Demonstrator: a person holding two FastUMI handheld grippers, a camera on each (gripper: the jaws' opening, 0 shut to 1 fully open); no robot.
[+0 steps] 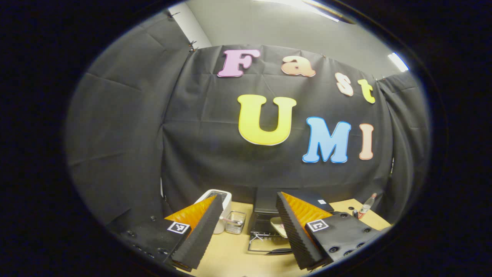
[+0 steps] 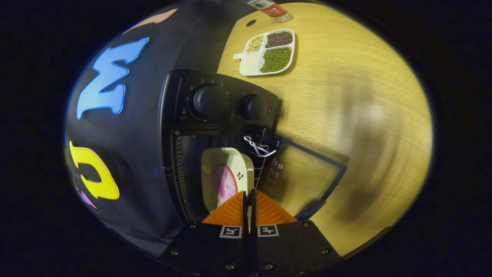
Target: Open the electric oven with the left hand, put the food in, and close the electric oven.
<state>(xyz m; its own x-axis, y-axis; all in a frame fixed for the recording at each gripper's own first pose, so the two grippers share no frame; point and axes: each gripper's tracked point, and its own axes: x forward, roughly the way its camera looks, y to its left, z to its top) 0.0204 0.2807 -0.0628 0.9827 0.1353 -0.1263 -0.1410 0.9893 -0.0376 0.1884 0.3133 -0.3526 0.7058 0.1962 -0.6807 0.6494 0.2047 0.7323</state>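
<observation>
Wooden table (image 2: 346, 96) under open oven (image 2: 215, 115), black-draped booth.

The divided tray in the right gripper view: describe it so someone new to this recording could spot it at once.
Start at the black oven on the wooden table, its door open. Past the oven's two knobs lies a white divided tray with a small handle. Its four sections hold green, dark, pale yellow and white grains, unlike the plate of pink food in the oven.
</observation>
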